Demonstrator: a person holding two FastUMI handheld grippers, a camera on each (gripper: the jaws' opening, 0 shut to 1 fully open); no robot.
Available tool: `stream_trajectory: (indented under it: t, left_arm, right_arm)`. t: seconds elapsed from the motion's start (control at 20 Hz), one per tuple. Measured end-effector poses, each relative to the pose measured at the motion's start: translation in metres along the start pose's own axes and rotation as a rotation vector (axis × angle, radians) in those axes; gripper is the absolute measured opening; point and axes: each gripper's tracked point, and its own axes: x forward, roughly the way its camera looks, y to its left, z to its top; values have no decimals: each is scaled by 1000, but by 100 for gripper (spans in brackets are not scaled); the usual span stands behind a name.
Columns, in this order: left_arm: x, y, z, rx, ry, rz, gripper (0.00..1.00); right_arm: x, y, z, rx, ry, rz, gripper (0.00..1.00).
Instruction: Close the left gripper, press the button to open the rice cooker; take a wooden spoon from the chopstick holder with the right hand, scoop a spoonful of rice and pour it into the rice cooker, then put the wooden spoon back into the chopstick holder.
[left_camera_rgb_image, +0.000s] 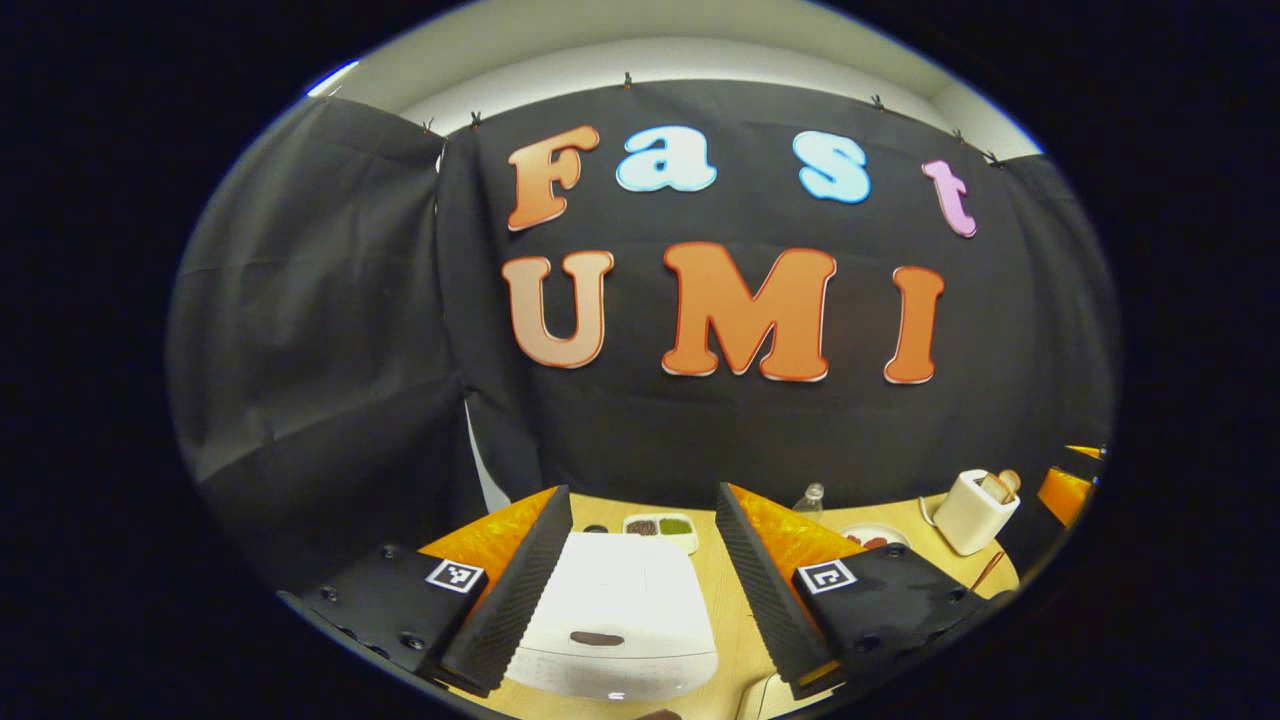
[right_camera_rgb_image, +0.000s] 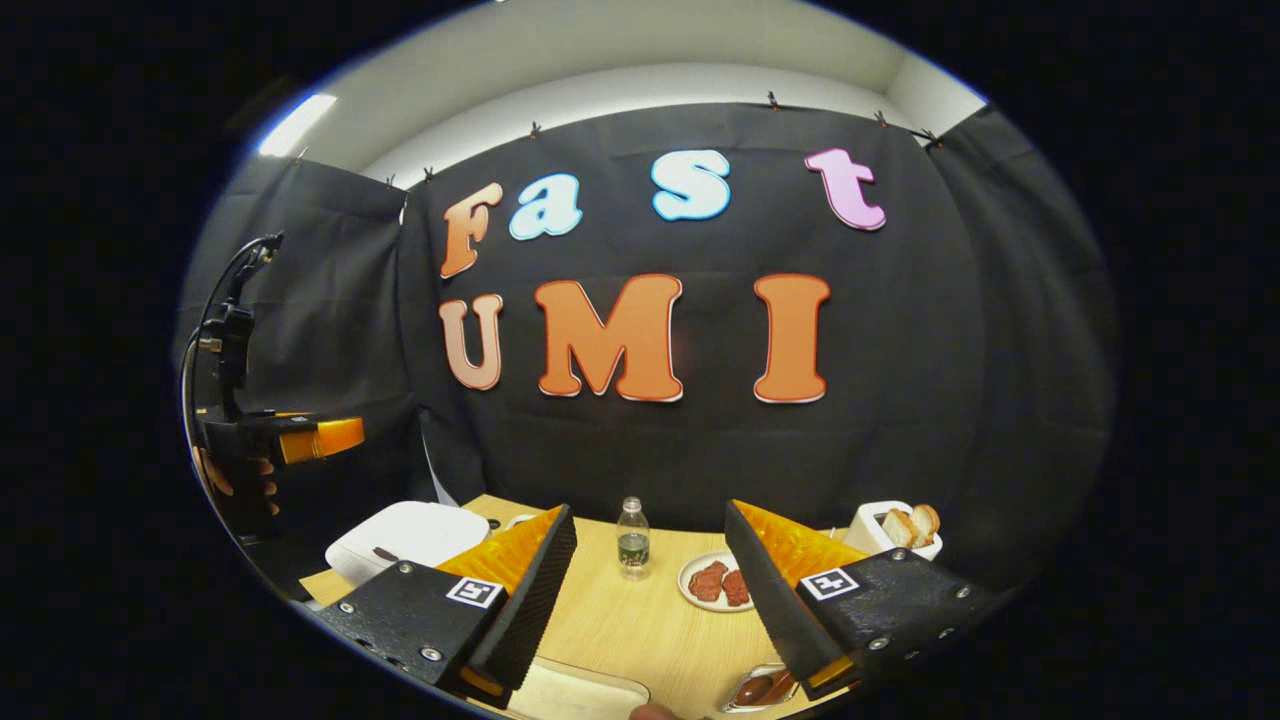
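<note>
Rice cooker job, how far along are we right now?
Nothing looks done yet. The rice cooker lid is down on the table. The left tool hangs open above it, not yet closed to press the button. The right tool is open and holds nothing. Opening, taking the spoon, scooping, pouring and putting it back are all left.

Both views look level across the table (left_camera_rgb_image: 735, 640) toward the booth wall, sharing the rice cooker (left_camera_rgb_image: 615, 620).

Rice cooker (right_camera_rgb_image: 408, 537) left of bottle (right_camera_rgb_image: 631, 541), plate (right_camera_rgb_image: 716, 583) right.
</note>
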Motion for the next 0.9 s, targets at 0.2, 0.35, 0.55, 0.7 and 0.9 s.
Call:
stream_trajectory:
  t: [0.2,0.35,0.55,0.7,0.9]
  left_arm:
    - [-32,1,26,7,-128,-10,98]
    - [-49,6,33,15,-168,-3,98]
    - [-68,4,35,-22,-207,-25,98]
    - [-76,3,28,-14,-209,-28,99]
    - [-80,-5,23,4,-214,-45,98]
  right_arm:
    - [-4,14,31,-28,-97,33,93]
    - [-5,23,33,-44,-117,50,93]
    - [-7,32,38,-46,-122,73,93]
    - [-6,38,36,-38,-116,82,93]
    - [0,38,35,-39,-121,83,93]
